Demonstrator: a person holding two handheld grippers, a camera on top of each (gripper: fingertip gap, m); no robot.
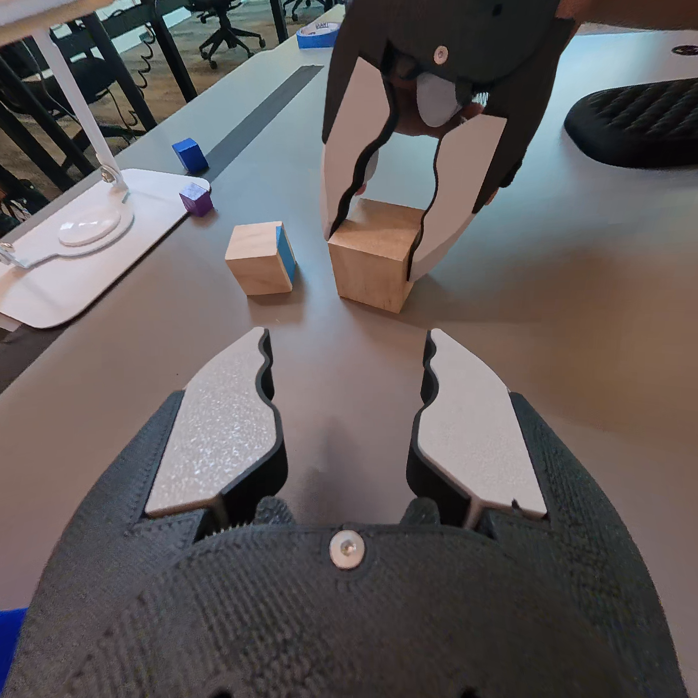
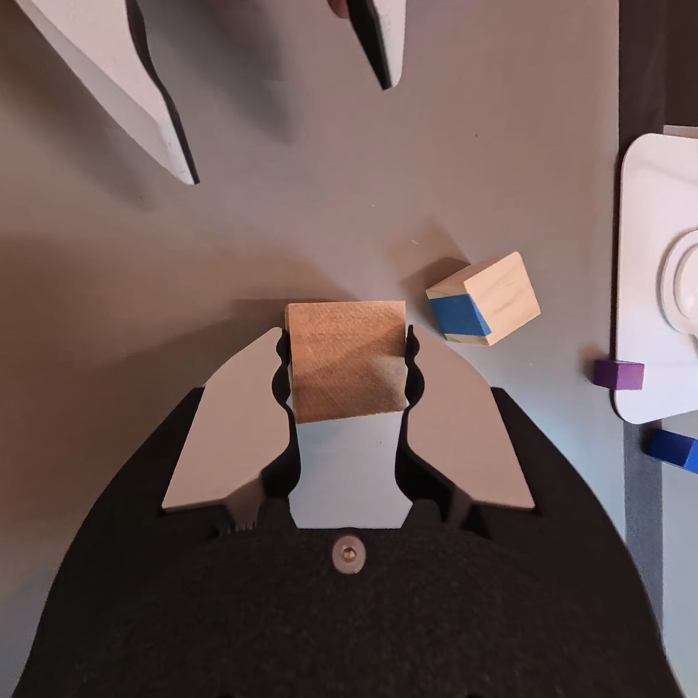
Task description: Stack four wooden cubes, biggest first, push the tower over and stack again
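No box, bowl or tray shows in either view; every cube stands straight on the desk [image 1: 528,302].

In the left wrist view, from the left: a white lamp base [image 1: 75,241] lies at the desk's left edge. The purple cube [image 1: 195,199], the smallest but one or so, touches that base's corner, and the blue cube [image 1: 190,155] sits just beyond it beside a dark strip [image 1: 260,117] running along the desk. Nearer the middle stands the taped cube [image 1: 260,258], pale wood with a blue band on one side. Just beside it, apart from it, is the big cube [image 1: 372,264], plain darker wood with visible grain, flat on the desk.

The right gripper [image 2: 345,332] comes down from above, and its pads [image 2: 413,362] press on two opposite sides of the big cube, clamped on it. The left gripper [image 1: 347,332] hovers low over bare desk short of the cubes, its fingers [image 1: 226,415] wide apart with nothing between them.

The desk is smooth grey-brown. A roll of blue tape [image 1: 317,36] lies at its far edge, and a black mesh pad [image 1: 634,124] lies toward the right edge. Beyond the left edge are carpet, black desk legs and office chairs [image 1: 226,34].
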